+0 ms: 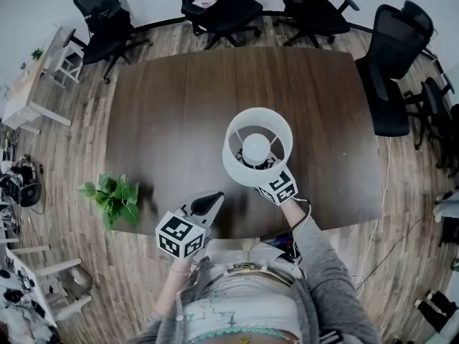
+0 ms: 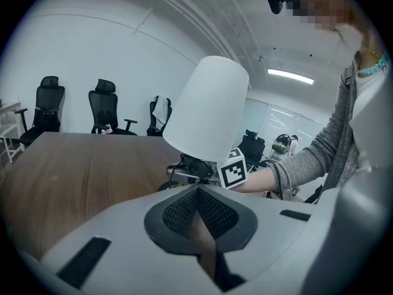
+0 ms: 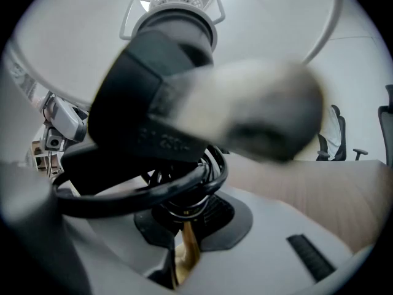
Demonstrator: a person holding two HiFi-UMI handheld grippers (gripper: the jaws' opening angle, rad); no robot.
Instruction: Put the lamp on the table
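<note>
Now the right gripper [image 3: 184, 217], clamped on the lamp [image 1: 257, 147], should lower it upright toward twelve o'clock on the table [image 1: 179, 106], left gripper [image 2: 199, 212] pressed together, empty.

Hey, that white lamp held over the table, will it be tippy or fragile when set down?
Likely top-heavy: the lamp carries a wide shade above the thin neck the right tongs grip, so it may tip. The shade looks thin, probably dentable. Its loose cord could drag.
</note>
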